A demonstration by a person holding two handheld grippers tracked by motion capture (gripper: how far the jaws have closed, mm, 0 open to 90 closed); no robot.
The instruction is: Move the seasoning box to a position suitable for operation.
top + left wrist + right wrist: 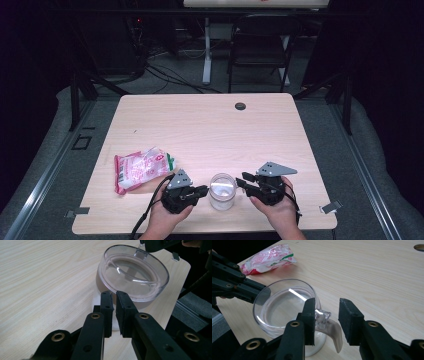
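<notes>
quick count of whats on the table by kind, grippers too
clear glass mug: 1
pink snack bag: 1
grippers: 2, left gripper and right gripper
total: 4

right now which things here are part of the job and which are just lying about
In the job:
- glass mug, with its handle between the right gripper's open jaws
- left gripper, jaws nearly shut, at the mug's side

Lying about:
- pink and white packet, left of the mug
- folding chair beyond the table
</notes>
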